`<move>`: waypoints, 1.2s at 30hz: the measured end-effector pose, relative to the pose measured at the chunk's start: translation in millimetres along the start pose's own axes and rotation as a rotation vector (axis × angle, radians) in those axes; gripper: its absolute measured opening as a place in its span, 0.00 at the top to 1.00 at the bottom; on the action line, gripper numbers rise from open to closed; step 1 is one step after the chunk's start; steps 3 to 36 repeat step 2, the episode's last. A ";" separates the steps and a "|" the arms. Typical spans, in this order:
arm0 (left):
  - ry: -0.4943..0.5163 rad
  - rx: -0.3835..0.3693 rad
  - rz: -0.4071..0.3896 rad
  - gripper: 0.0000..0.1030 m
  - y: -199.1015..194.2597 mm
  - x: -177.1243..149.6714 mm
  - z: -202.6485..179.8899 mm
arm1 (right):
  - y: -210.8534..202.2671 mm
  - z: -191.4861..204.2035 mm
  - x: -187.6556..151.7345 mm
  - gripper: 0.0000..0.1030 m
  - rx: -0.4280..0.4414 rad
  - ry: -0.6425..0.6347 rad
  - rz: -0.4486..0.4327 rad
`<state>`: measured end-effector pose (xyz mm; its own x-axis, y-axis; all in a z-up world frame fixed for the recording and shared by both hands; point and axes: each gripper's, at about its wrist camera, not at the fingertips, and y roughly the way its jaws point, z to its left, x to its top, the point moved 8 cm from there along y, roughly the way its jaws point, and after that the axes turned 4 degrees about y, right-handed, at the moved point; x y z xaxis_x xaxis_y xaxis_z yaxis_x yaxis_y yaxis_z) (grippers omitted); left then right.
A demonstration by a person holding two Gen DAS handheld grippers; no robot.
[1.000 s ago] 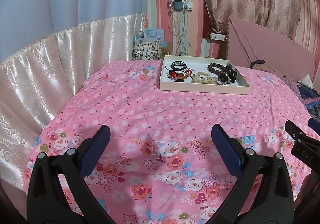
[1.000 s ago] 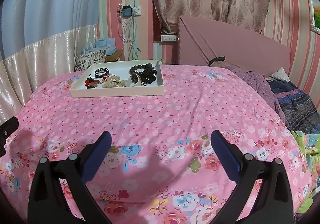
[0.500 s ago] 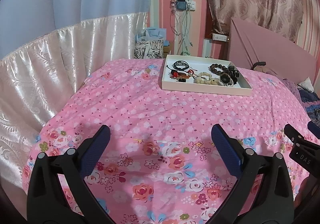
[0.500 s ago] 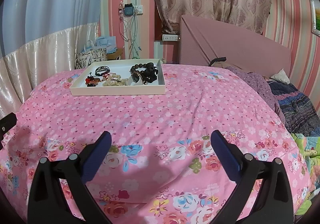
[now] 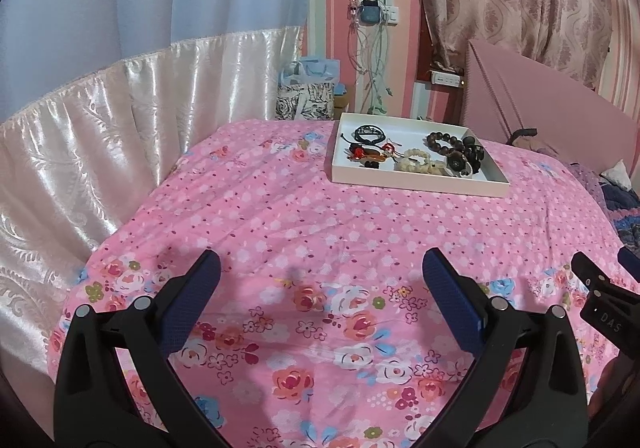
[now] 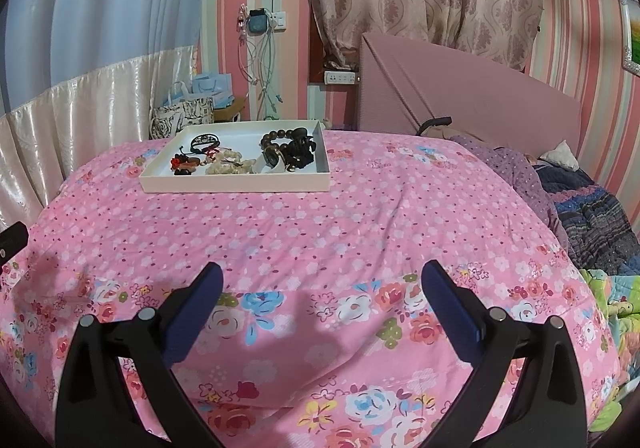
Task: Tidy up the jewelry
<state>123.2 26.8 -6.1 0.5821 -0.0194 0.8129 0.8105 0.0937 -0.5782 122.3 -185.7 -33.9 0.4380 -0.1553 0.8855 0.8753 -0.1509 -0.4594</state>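
A shallow white tray sits on the bed's pink floral bedspread, toward the far side, well apart from both grippers. All the jewelry lies loose inside the tray. At the tray's far left is a black cord bracelet. In front of that, near the tray's front left, is a small cluster of red and dark pieces. A pale cream bead bracelet rests near the tray's front middle. A dark brown bead bracelet and a heap of black beads fill the tray's right half, touching one another.

The left gripper hangs over the bedspread on the near side of the tray, its jaws spread wide and released, holding nothing and touching nothing. The right gripper is likewise on the near side of the tray, jaws fully apart, empty, with only flowered cloth between the blue pads. Part of the right gripper shows at the right edge of the left wrist view.

Behind the tray, beyond the bed's far edge, stand patterned bags.
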 end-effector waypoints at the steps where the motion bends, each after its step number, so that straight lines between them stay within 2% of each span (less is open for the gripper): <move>1: -0.001 -0.002 0.002 0.03 0.4 -0.3 -0.1 | 0.0 0.1 -0.1 0.04 0.000 0.001 0.001; 36: -0.002 -0.002 0.005 0.03 0.9 -0.6 -0.2 | 0.1 -0.2 -0.1 0.04 0.001 -0.001 0.001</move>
